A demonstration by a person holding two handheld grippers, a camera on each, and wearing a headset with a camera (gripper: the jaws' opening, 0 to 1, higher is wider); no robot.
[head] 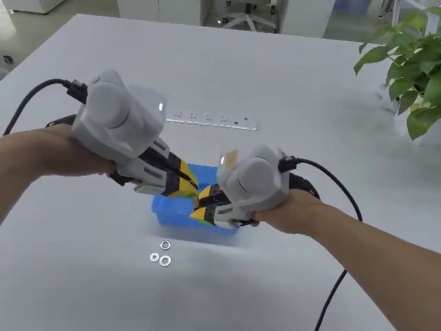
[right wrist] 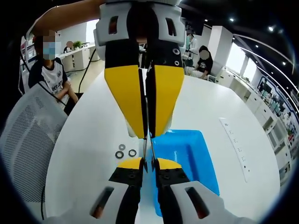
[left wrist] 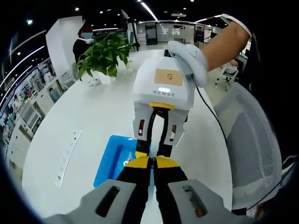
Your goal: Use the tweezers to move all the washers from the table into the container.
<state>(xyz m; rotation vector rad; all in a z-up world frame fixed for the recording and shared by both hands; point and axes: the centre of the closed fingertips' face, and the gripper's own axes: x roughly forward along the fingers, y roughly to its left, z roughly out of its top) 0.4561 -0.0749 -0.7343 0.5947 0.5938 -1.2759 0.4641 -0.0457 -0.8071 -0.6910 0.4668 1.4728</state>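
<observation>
Three small metal washers point(head: 161, 254) lie close together on the white table, just in front of the blue container point(head: 172, 210). Above the container my left gripper point(head: 189, 185) and right gripper point(head: 201, 207) meet tip to tip. In the right gripper view thin silver tweezers point(right wrist: 147, 151) run from the left gripper's shut yellow jaws point(right wrist: 148, 135) down into my right gripper point(right wrist: 148, 163), which is shut on them too. The washers point(right wrist: 125, 150) sit left of the container point(right wrist: 187, 154). In the left gripper view my left gripper point(left wrist: 152, 162) faces the right gripper point(left wrist: 153, 151) over the container point(left wrist: 112, 161).
A white power strip point(head: 210, 119) lies behind the container. A potted plant point(head: 413, 76) stands at the table's far right edge. A mesh chair point(right wrist: 32, 126) is beside the table, and people sit in the background. Cables trail from both grippers.
</observation>
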